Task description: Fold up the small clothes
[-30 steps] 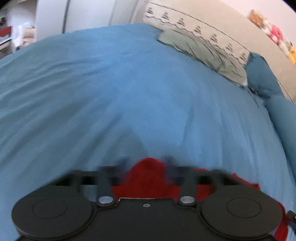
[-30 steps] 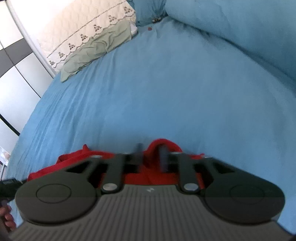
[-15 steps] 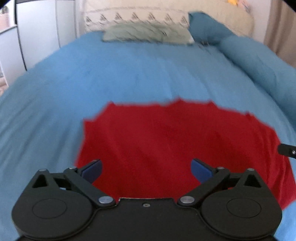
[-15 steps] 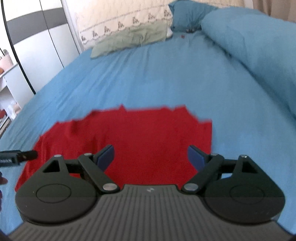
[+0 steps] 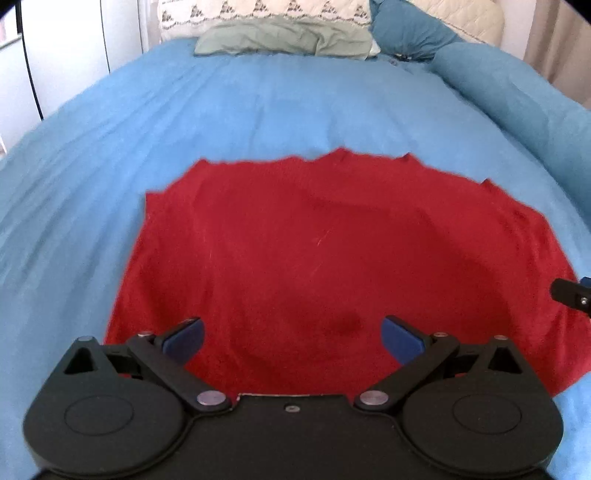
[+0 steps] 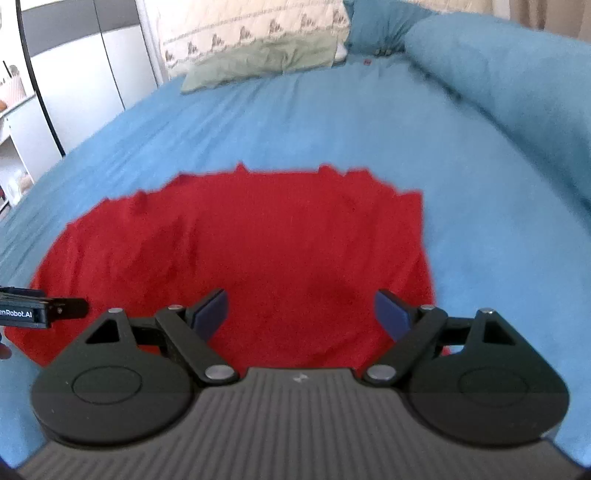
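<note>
A red garment lies spread flat on the blue bedspread; the right wrist view shows the same red garment. My left gripper hovers over its near edge, jaws wide open and empty. My right gripper also stands open above the cloth's near edge, with nothing between its blue pads. Each gripper's tip shows at the edge of the other's view: the right gripper at the far right, the left gripper at the far left.
A grey-green pillow and a cream quilted headboard lie at the far end of the bed. A rolled blue duvet runs along the right side. White wardrobe doors stand to the left.
Both grippers let go of the bunched red garment, opened wide and pulled back. The garment now lies spread flat in front of them.
</note>
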A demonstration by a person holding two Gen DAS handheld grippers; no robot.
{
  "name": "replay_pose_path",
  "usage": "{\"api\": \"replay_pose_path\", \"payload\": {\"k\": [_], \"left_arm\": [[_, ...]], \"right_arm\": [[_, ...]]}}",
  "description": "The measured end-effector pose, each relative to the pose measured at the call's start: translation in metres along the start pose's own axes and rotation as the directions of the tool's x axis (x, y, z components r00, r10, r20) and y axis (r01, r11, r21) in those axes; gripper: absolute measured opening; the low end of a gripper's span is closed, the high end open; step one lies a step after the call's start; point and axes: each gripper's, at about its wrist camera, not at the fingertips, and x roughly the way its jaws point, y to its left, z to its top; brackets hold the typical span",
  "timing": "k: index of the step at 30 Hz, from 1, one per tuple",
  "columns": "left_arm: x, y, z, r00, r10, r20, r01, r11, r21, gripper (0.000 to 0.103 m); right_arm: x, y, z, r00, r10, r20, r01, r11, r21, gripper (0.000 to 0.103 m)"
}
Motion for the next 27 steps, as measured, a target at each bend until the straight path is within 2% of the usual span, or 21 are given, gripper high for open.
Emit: {"api": "replay_pose_path", "payload": {"k": [4, 8, 11, 16, 17, 20, 23, 27], "left_arm": [[-0.031, -0.014, 0.01, 1.0, 0.024, -0.002, -0.024, 1.0, -0.02, 0.103], [-0.044, -0.031, 0.007, 1.0, 0.012, -0.008, -0.012, 1.0, -0.028, 0.103], [-0.038, -0.044, 0.001, 1.0, 0.019, -0.024, -0.02, 1.0, -0.009, 0.103], [-0.024, -0.054, -0.008, 0.999, -0.017, -0.037, 0.016, 1.0, -0.018, 0.103], [-0.021, -0.054, -0.01, 0.999, -0.025, -0.041, 0.024, 0.999, -0.022, 0.103], [-0.014, -0.055, -0.008, 0.999, -0.024, -0.043, 0.023, 0.999, -0.032, 0.103], [-0.012, -0.054, -0.003, 0.999, -0.04, -0.032, 0.038, 0.998, -0.054, 0.103], [-0.006, -0.053, 0.006, 0.999, -0.043, -0.022, 0.042, 0.997, -0.061, 0.103]], "right_arm": [[-0.04, 0.001, 0.012, 0.997, -0.073, -0.006, 0.073, 0.997, -0.004, 0.102], [-0.072, -0.007, 0.001, 0.992, -0.114, -0.057, 0.117, 0.992, 0.053, 0.102], [-0.076, -0.018, -0.023, 0.982, -0.123, -0.145, 0.145, 0.978, 0.153, 0.1], [-0.061, -0.035, -0.059, 0.973, -0.115, -0.199, 0.171, 0.94, 0.294, 0.095], [-0.056, -0.037, -0.063, 0.974, -0.113, -0.197, 0.17, 0.938, 0.302, 0.092], [-0.046, -0.048, -0.07, 0.985, -0.084, -0.15, 0.137, 0.912, 0.387, 0.092], [-0.036, -0.065, -0.069, 0.996, -0.042, -0.078, 0.077, 0.852, 0.519, 0.09], [-0.027, -0.081, -0.057, 1.0, -0.006, -0.027, 0.021, 0.798, 0.602, 0.07]]}}
